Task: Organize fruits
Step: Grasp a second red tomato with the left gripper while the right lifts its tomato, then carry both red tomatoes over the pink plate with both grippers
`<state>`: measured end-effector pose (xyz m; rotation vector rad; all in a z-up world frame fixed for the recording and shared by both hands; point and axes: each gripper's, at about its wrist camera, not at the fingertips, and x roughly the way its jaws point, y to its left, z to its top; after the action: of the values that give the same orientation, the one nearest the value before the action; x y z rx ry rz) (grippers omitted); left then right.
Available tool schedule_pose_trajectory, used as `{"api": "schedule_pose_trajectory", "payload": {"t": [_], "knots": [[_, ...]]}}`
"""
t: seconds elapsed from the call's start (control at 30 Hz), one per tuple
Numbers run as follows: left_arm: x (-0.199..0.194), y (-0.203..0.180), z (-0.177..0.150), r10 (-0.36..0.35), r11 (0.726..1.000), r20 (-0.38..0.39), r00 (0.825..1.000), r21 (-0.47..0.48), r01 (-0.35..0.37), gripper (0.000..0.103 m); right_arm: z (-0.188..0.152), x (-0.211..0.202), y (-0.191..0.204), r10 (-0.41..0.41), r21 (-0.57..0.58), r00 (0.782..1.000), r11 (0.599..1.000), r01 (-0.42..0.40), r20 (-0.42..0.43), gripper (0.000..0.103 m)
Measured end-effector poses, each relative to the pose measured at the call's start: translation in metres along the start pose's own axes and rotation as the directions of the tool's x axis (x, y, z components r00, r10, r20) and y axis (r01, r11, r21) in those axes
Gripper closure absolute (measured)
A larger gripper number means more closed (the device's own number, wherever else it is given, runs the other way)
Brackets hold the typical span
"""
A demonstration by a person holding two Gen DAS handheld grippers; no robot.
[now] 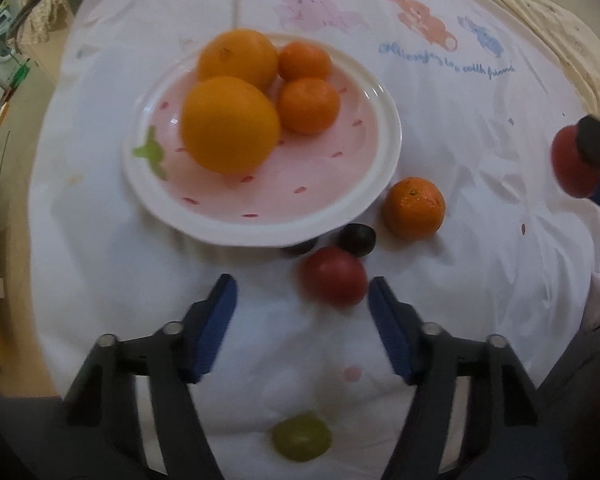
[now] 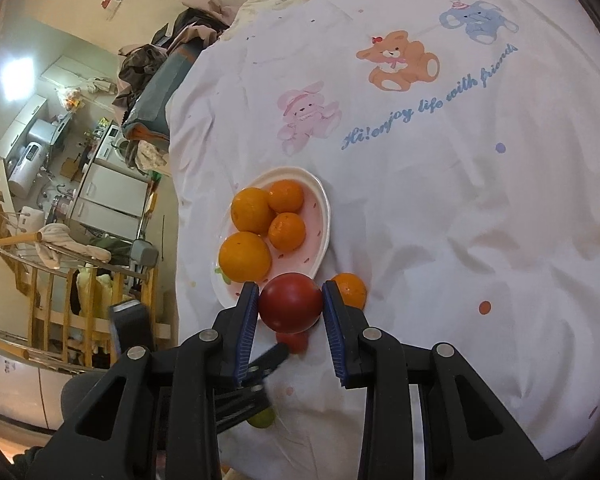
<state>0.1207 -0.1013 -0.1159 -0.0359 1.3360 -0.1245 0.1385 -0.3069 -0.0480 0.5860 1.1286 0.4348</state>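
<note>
A: What's hidden? B: 1 dark fruit (image 1: 300,247) sits half under the plate (image 1: 372,200). A: Cut off? B: The held tomato (image 1: 572,164) at the frame's right edge, partly behind the right gripper (image 2: 290,306).

Both claws look the same: left claw (image 1: 302,296) and right claw (image 2: 290,302) have chunky matte black plastic arms, ribbed dark blue pads (image 2: 247,332) on the inner faces, and shiny silver pivot pins (image 1: 430,328) at the joints.
</note>
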Motion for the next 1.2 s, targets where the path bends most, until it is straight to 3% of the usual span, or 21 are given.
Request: {"api": "schedule_pose_trajectory", "payload": {"t": [0.1,0.2,0.23,0.5,0.77,1.07,1.2], "knots": [[0.011,-0.008,0.003,-0.003,1.000,-0.018,1.000,0.005,0.003,0.049,0.001,0.000,0.001,0.003,-0.002,1.000,1.000,-0.003,0.001,0.069],[0.016,-0.012,0.005,-0.011,1.000,-0.023,1.000,0.011,0.012,0.060,0.001,-0.001,0.002,-0.003,-0.006,1.000,1.000,0.003,-0.001,0.069],[0.018,-0.014,0.006,-0.022,1.000,-0.027,0.999,0.012,0.022,0.069,0.001,0.000,0.002,-0.005,-0.006,1.000,1.000,0.005,-0.002,0.069],[0.010,-0.009,-0.001,-0.033,0.999,-0.054,0.998,-0.018,0.032,0.069,0.005,0.001,-0.002,-0.016,0.002,1.000,1.000,0.016,-0.002,0.069],[-0.033,0.024,-0.009,-0.036,0.998,0.001,0.999,-0.053,0.036,0.069,0.005,0.003,-0.001,-0.027,-0.007,1.000,1.000,0.027,-0.001,0.069],[-0.070,0.069,0.026,0.017,0.996,0.101,0.995,-0.084,-0.008,0.069,0.011,0.006,0.012,-0.033,-0.051,0.999,0.998,0.033,0.008,0.069],[-0.070,0.082,0.043,0.043,0.995,0.108,0.993,-0.098,-0.032,0.069,0.017,0.014,0.014,-0.052,-0.065,0.999,0.997,0.052,0.007,0.069]]}}
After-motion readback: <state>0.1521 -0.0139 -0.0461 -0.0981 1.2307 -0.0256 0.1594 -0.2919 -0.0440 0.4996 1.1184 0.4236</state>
